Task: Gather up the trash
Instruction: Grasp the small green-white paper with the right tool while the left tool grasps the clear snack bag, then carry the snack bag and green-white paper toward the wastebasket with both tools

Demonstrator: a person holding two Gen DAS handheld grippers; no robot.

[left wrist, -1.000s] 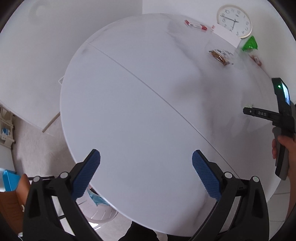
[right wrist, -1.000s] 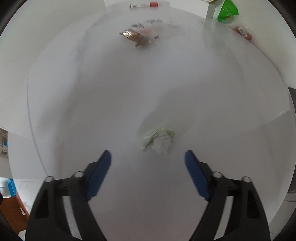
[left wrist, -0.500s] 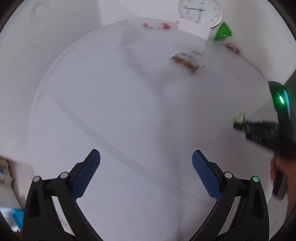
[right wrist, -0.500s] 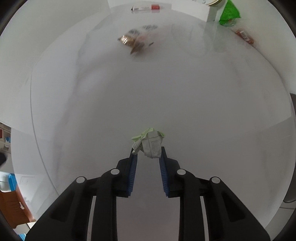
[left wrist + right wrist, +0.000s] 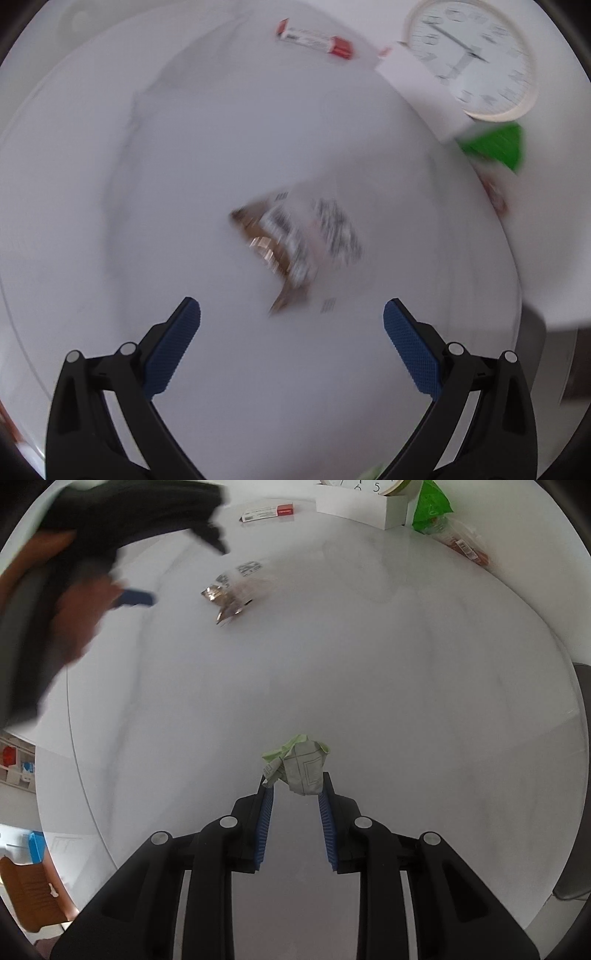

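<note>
With the right tool (image 5: 295,786) clamped on a crumpled paper scrap (image 5: 299,762) above the desk (image 5: 406,664), the left tool (image 5: 291,321), jaws wide apart, faces the clear snack wrapper (image 5: 295,236) just ahead, so next it likely needs to straddle and pinch that wrapper.

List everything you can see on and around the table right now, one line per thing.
crumpled paper scrap: 1, pale green and white, pinched at the right hand-held gripper's tips
clear snack wrapper: 1, transparent with brown contents and black print, mid-table ahead of the left hand-held gripper
small carton: 1, white with a red end, far edge of the table
white box: 1, white, far edge in front of the clock
wall clock: 1, white face, behind the box
green wrapper: 1, far right
red-brown packet: 1, beside the green wrapper
round table: 1, white
left hand-held gripper: open
right hand-held gripper: shut on the scrap
</note>
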